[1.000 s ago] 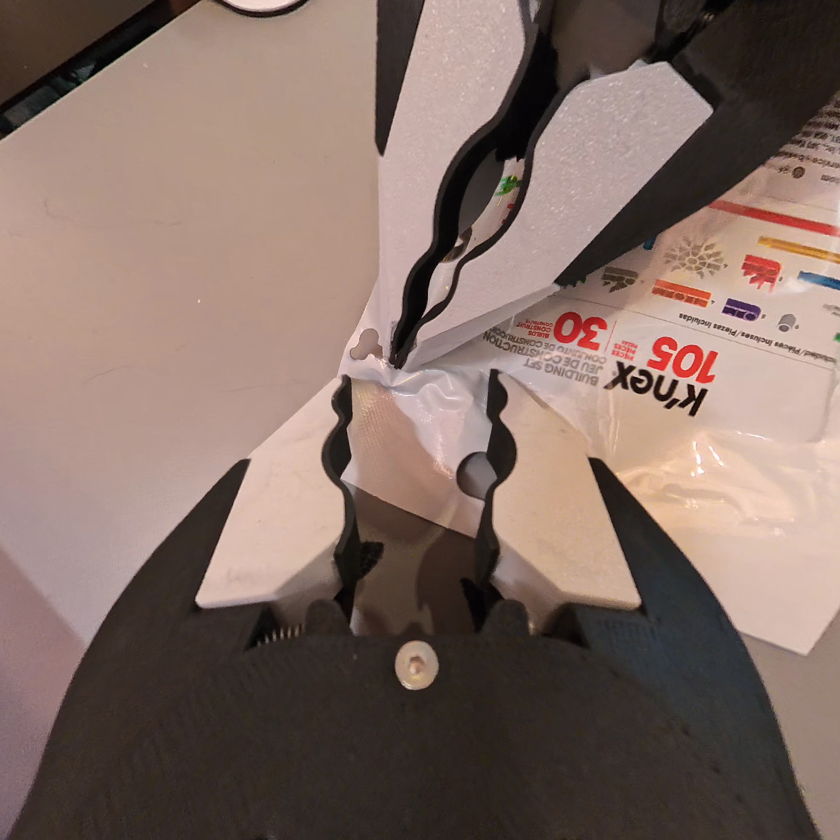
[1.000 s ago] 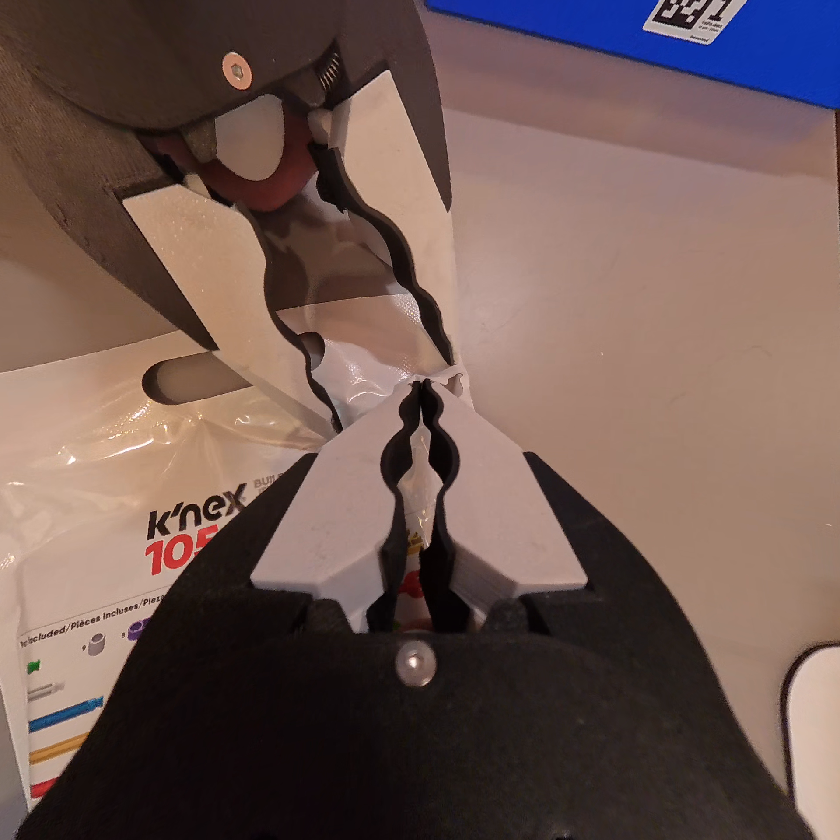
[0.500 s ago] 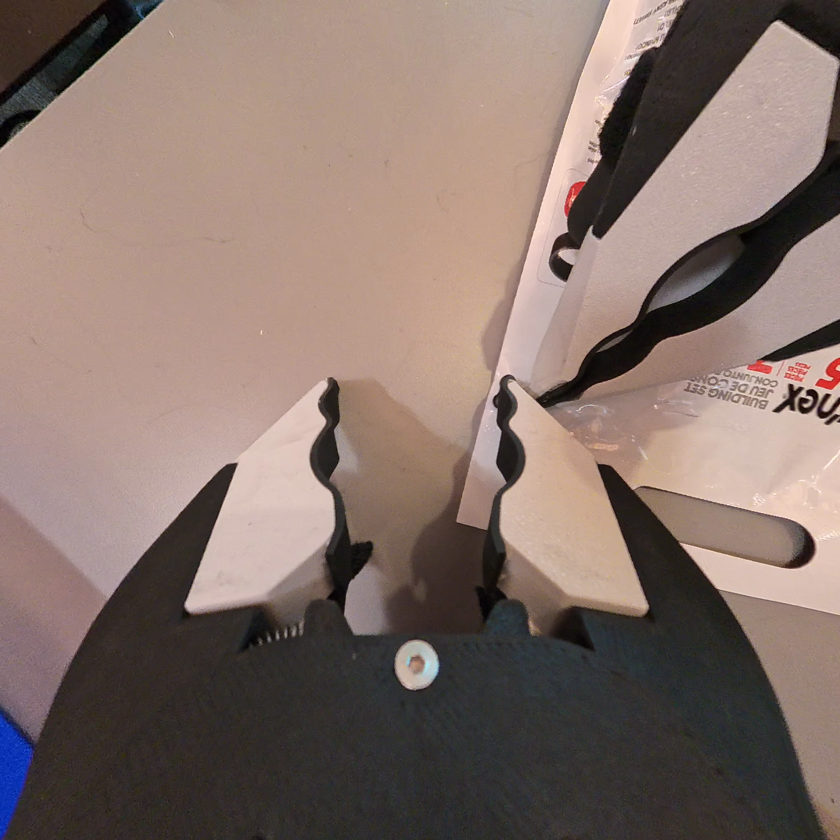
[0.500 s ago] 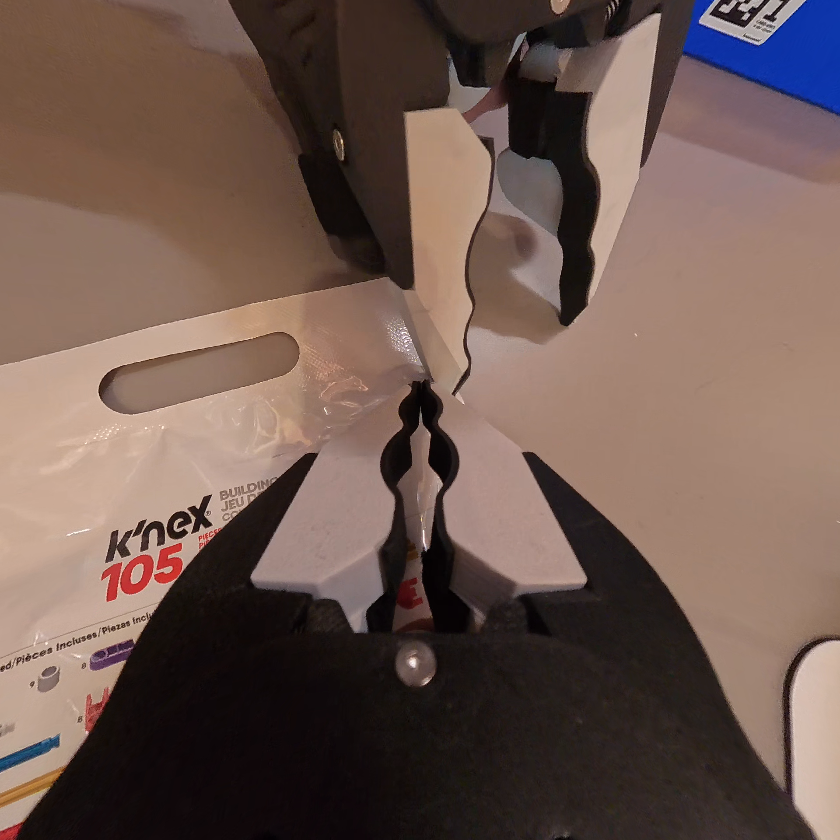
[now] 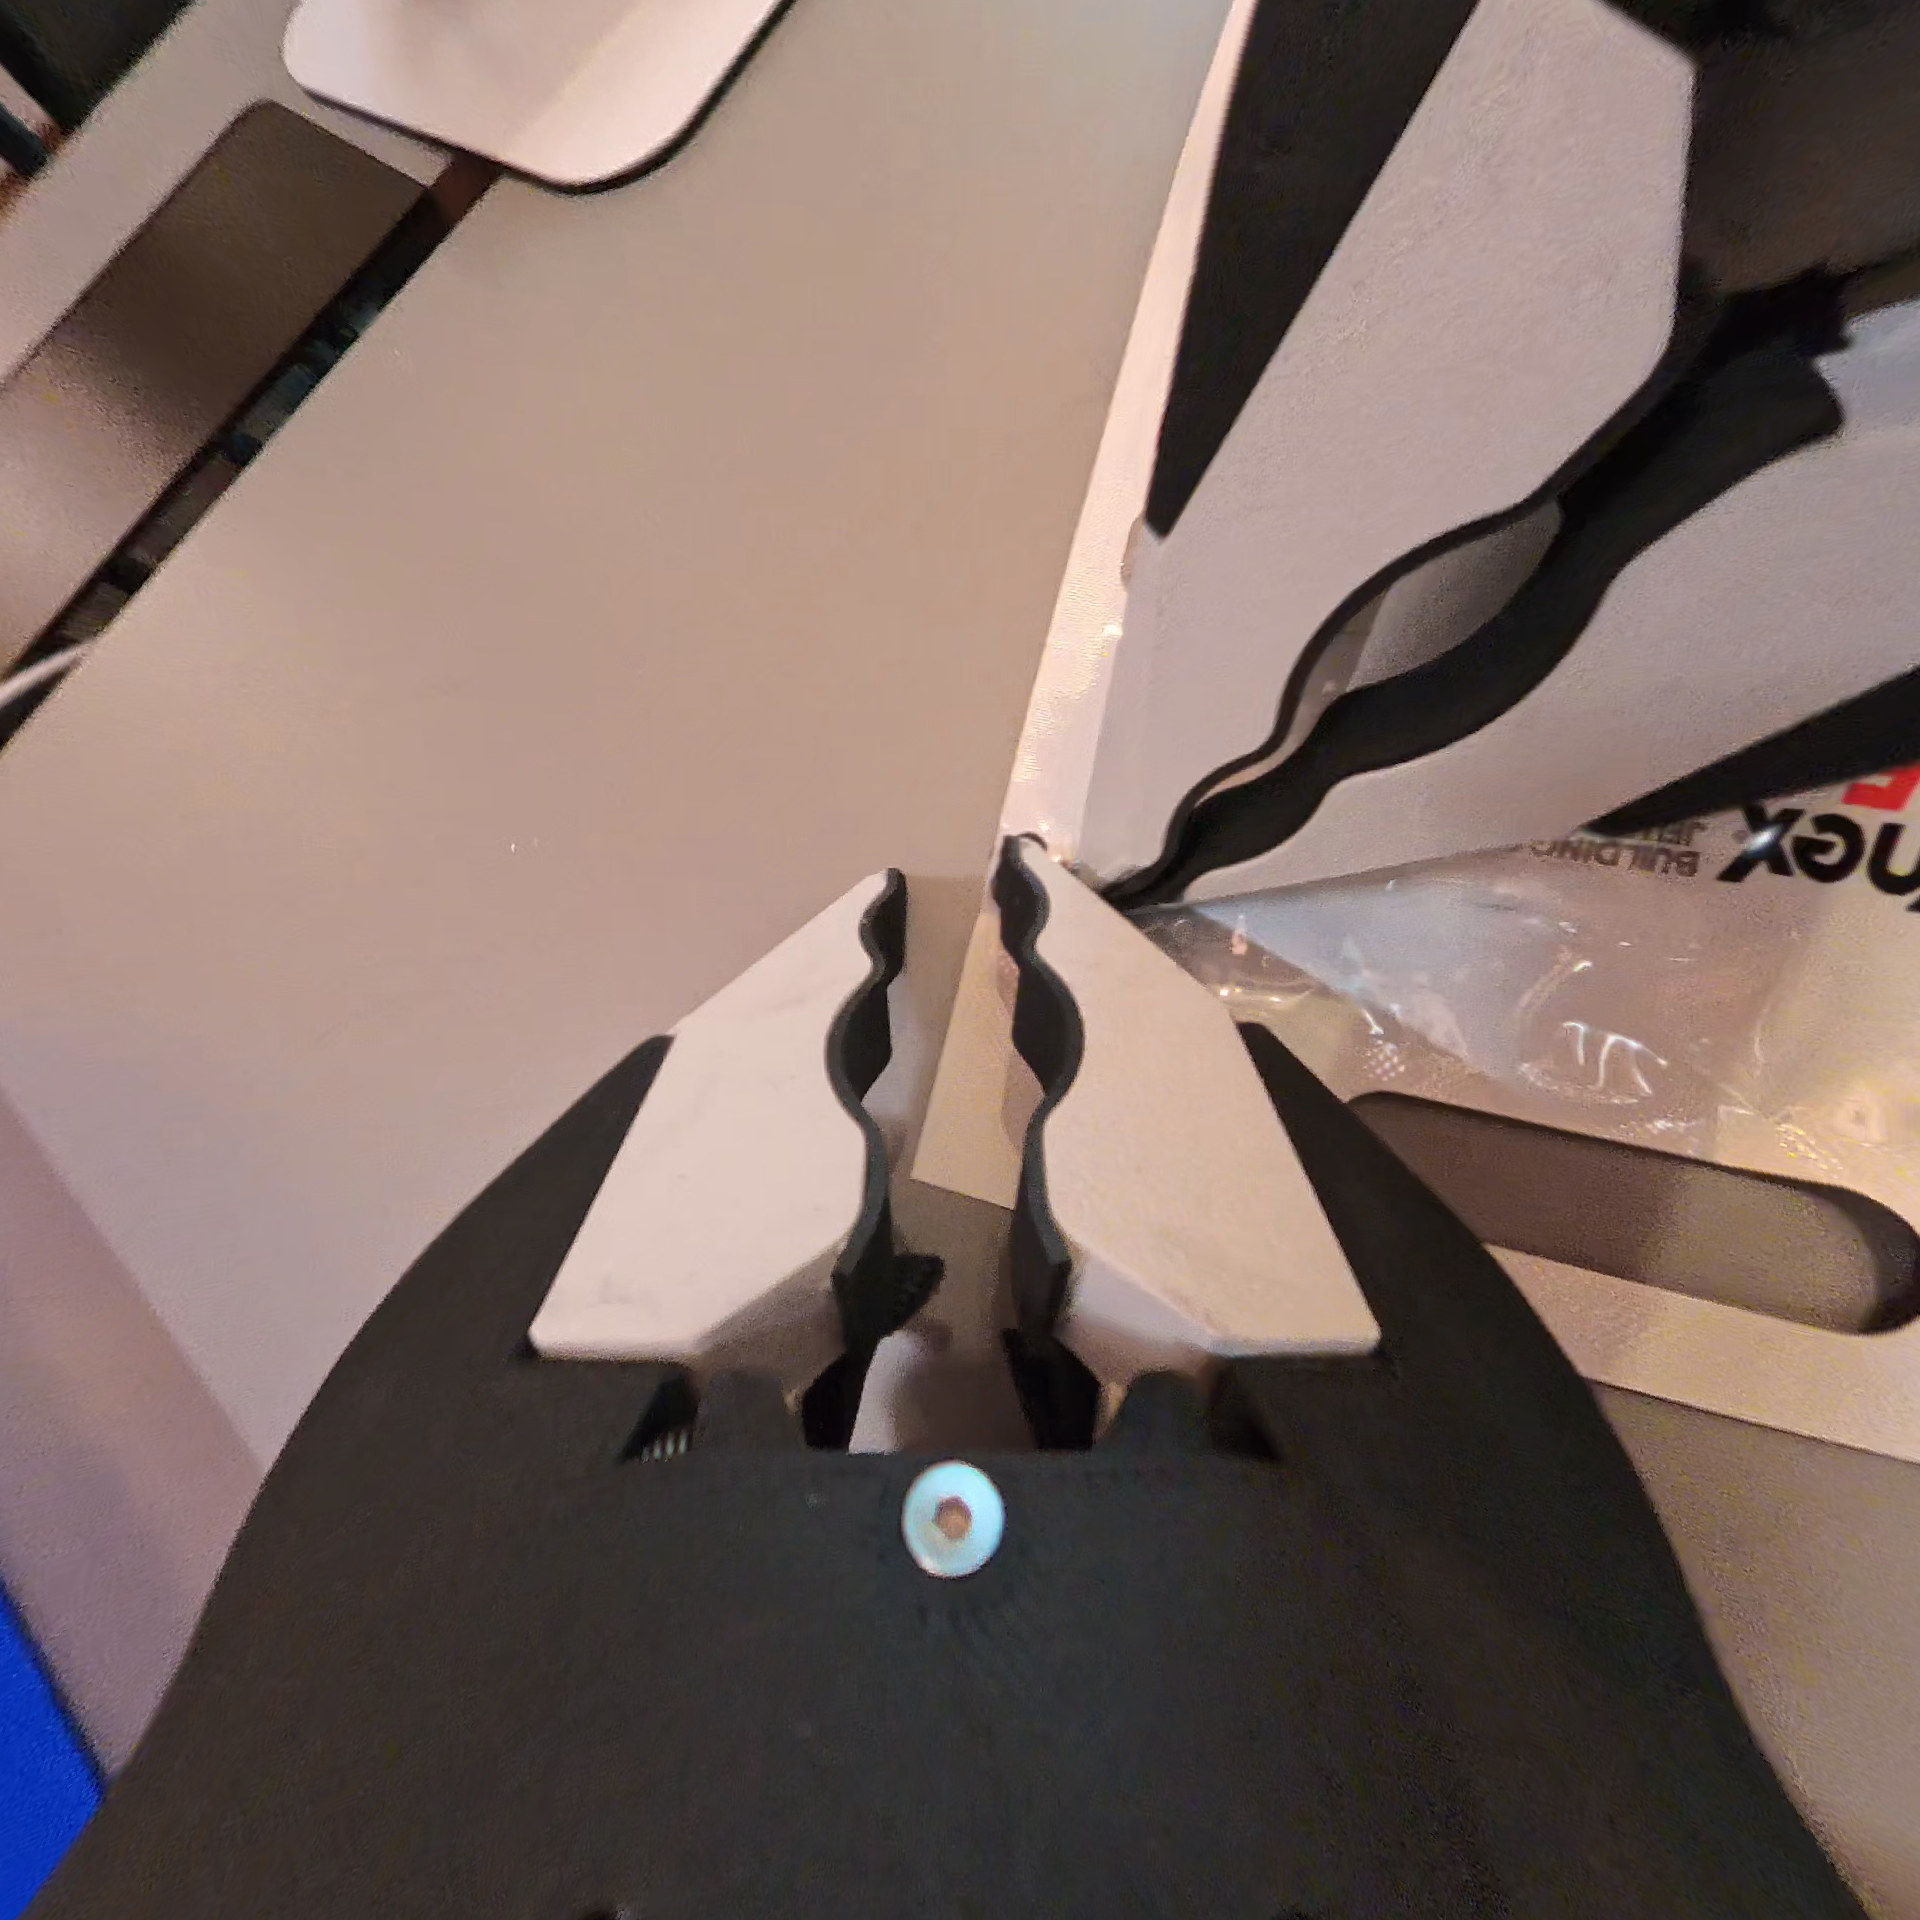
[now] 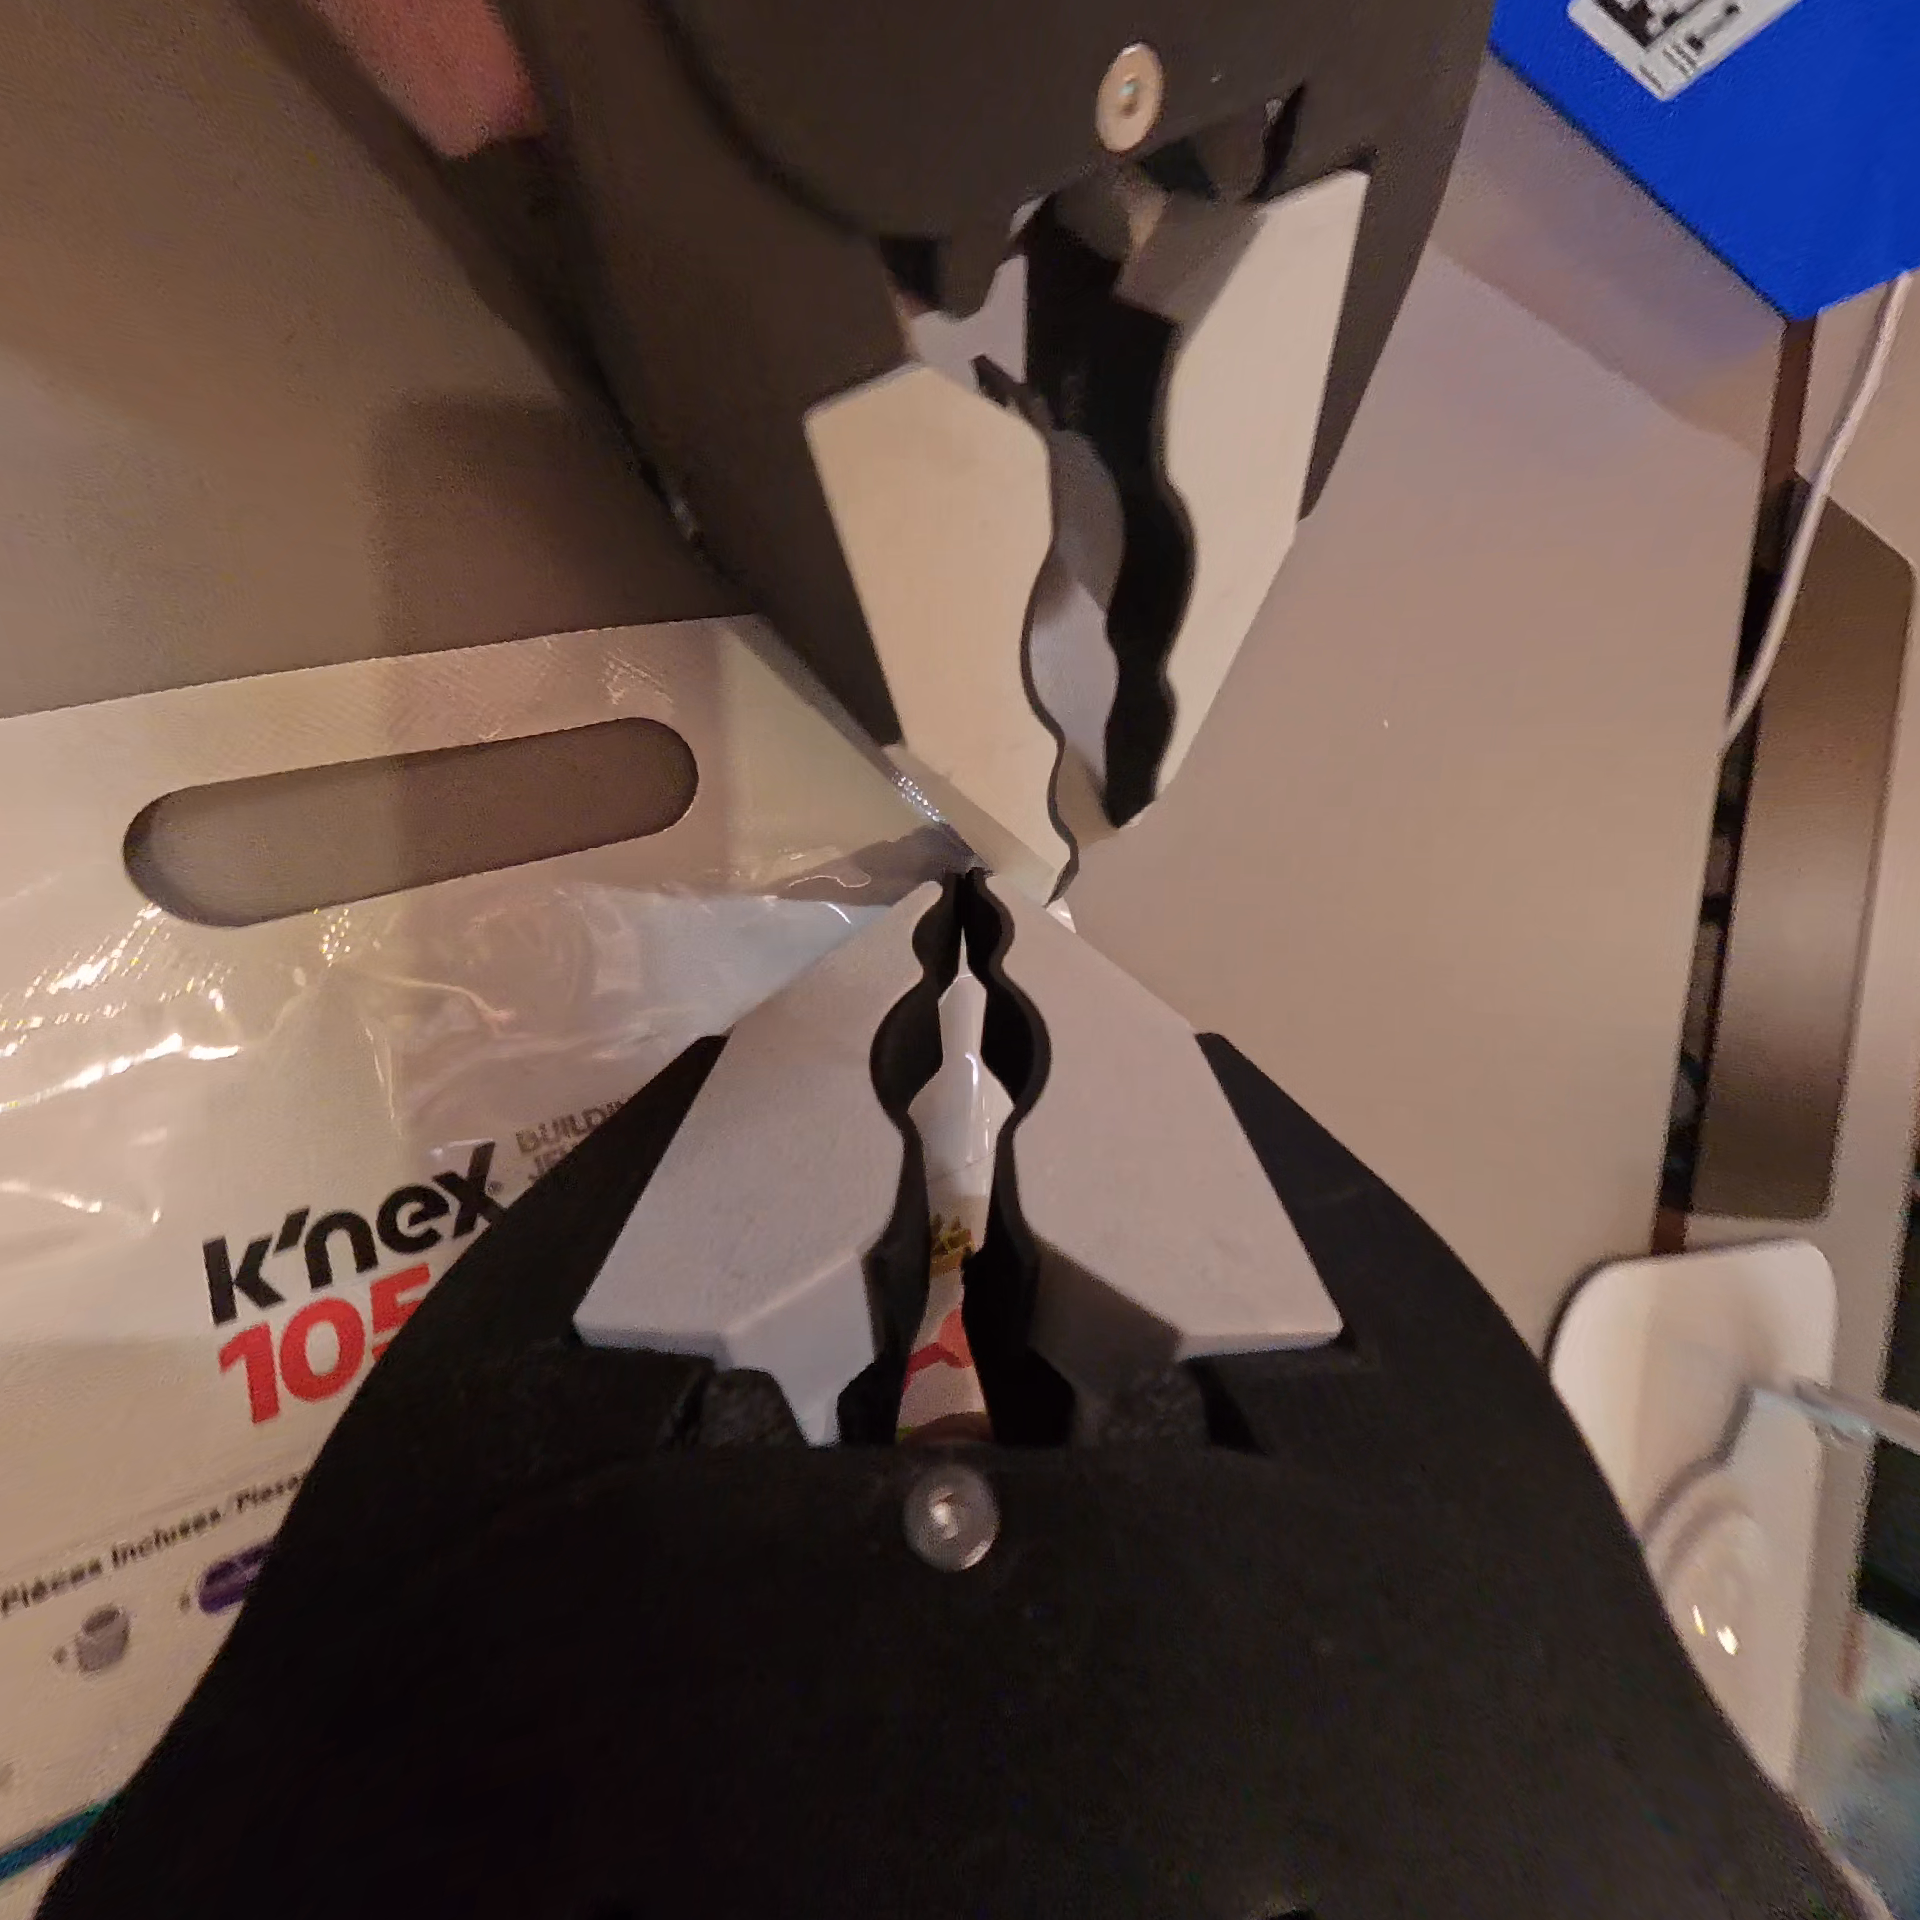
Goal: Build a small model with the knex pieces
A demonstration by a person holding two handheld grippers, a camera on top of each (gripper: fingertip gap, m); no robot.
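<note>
A white and clear plastic bag of building pieces (image 5: 1455, 987) with a cut-out handle lies on the table and also shows in the right wrist view (image 6: 416, 987). My right gripper (image 6: 964, 883) is shut on the bag's side edge just below its top corner. It shows from the other side in the left wrist view (image 5: 1122, 883). My left gripper (image 5: 945, 862) faces it tip to tip. Its jaws stand narrowly apart with the bag's corner edge running between them. It shows at the top of the right wrist view (image 6: 1091, 852).
The beige table (image 5: 520, 623) ends at the left, with a dark gap beyond. A white tray with a dark rim (image 5: 540, 83) sits at the far end and also shows in the right wrist view (image 6: 1714, 1455). A blue box (image 6: 1714, 125) stands behind the left gripper. My two grippers' fingertips are within a few centimetres of each other.
My left gripper had swung off the bag's corner; it is back over the corner edge and its jaws have narrowed. My right gripper stays shut on the bag.
</note>
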